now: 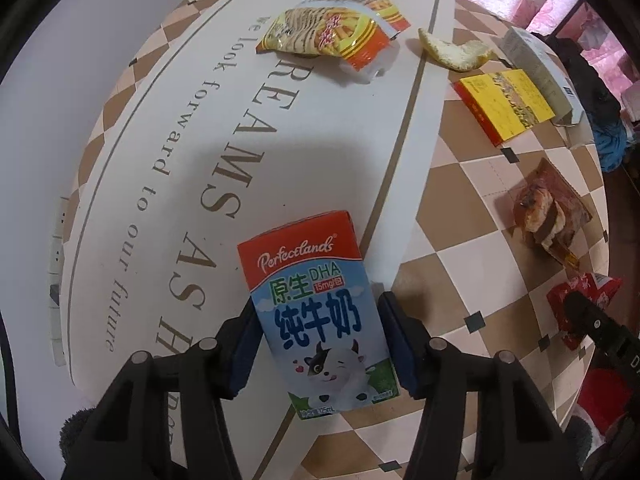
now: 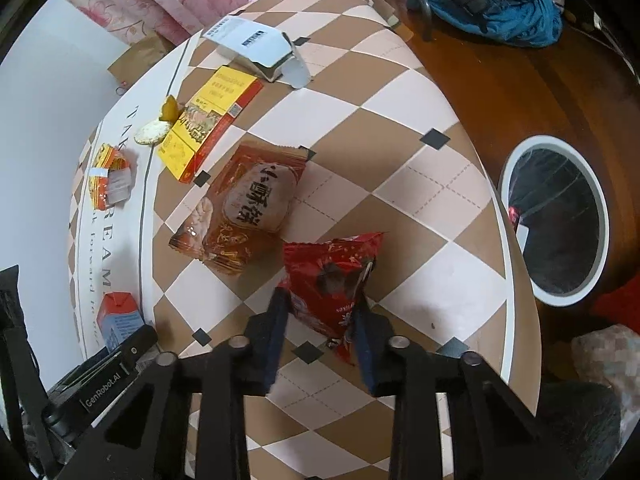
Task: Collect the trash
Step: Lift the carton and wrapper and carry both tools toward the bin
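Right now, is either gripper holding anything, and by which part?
Left gripper clamps the milk carton by its two side faces, low down. Right gripper pinches the red wrapper at its lower end.

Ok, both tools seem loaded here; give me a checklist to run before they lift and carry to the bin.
1. Left tool pads on both sides of the milk carton: ok.
2. Right tool pads flank the red wrapper: ok.
3. Grip firm enough to lift: cannot tell.
4. White bin open and beside the table: ok.
5. Carton empty: cannot tell.
6. Table cleared: not ok; yellow box, brown pastry packet, orange peel, and noodle packet remain.
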